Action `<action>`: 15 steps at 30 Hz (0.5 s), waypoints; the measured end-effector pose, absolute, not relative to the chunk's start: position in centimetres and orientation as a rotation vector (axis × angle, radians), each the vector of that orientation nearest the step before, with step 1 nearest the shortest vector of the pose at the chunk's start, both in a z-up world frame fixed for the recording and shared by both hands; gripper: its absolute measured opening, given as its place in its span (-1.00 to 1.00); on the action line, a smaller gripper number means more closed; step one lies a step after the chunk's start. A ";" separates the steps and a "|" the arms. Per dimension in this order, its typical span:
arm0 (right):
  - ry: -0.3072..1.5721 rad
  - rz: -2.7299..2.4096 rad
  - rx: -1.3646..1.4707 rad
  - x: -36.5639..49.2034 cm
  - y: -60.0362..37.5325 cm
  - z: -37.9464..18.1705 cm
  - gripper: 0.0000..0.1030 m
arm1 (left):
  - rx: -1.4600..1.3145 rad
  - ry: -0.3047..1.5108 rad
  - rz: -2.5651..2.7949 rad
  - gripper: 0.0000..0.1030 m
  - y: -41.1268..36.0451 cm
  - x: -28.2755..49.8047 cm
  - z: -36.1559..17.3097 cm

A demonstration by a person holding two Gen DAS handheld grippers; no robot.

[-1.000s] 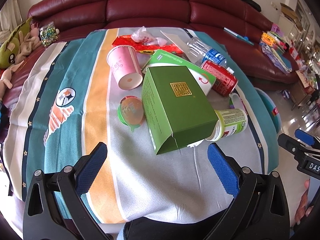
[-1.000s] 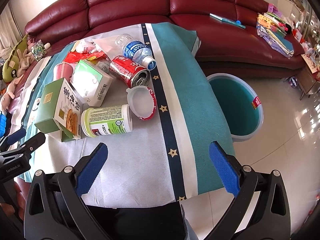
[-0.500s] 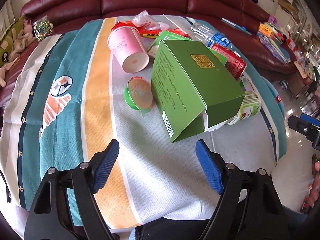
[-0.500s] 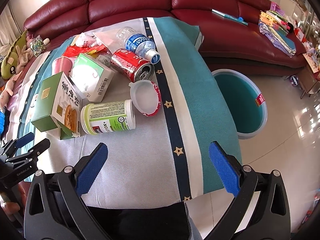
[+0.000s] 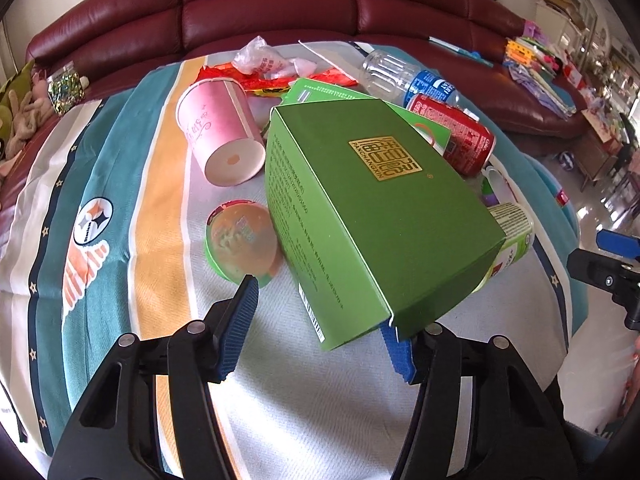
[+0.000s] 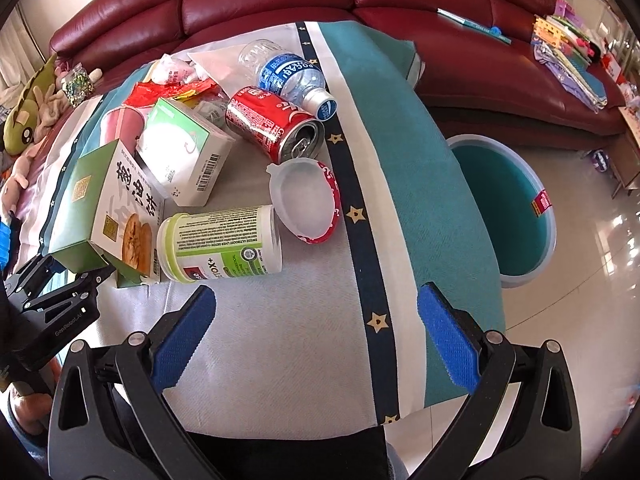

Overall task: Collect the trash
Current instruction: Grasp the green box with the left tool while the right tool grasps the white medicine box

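Your left gripper (image 5: 316, 316) has just been closing around the green box's (image 5: 376, 200) near corner, pads not yet clamped. Right gripper (image 6: 316, 336) hangs wide, empty. The bin (image 6: 508, 208) sits at three o'clock.

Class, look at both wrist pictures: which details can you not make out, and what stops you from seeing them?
- Left wrist view: the green box covers most of the white jar and one pad of the left gripper, so contact is unclear.
- Right wrist view: boxes hide most of the pink cup.
- Right wrist view: the bin floor is hidden by the table edge.
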State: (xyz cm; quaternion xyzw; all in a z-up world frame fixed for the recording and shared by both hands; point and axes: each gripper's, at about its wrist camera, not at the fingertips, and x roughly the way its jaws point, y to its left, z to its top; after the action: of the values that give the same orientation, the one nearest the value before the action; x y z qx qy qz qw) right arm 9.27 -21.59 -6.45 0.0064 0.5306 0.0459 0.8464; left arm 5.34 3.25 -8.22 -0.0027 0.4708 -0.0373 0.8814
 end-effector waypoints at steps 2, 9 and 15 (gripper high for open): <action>1.126 0.096 0.011 9.5 -21.6 -6.7 0.88 | -0.021 0.982 -0.078 -0.69 3.3 5.7 -8.2; 1.123 0.126 0.007 10.2 -21.6 -6.5 0.88 | -0.018 0.903 -0.076 -0.98 4.0 5.1 -5.0; 1.099 0.156 0.049 11.6 -22.4 -4.9 0.88 | -0.053 0.839 -0.076 -0.98 5.3 5.2 -1.4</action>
State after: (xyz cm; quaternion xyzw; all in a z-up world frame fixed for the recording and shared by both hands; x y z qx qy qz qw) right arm 11.61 -22.40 -4.86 0.0232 0.5218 0.0742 0.8495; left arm 5.23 5.26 -1.43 -0.0255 0.4070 -0.0368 0.9123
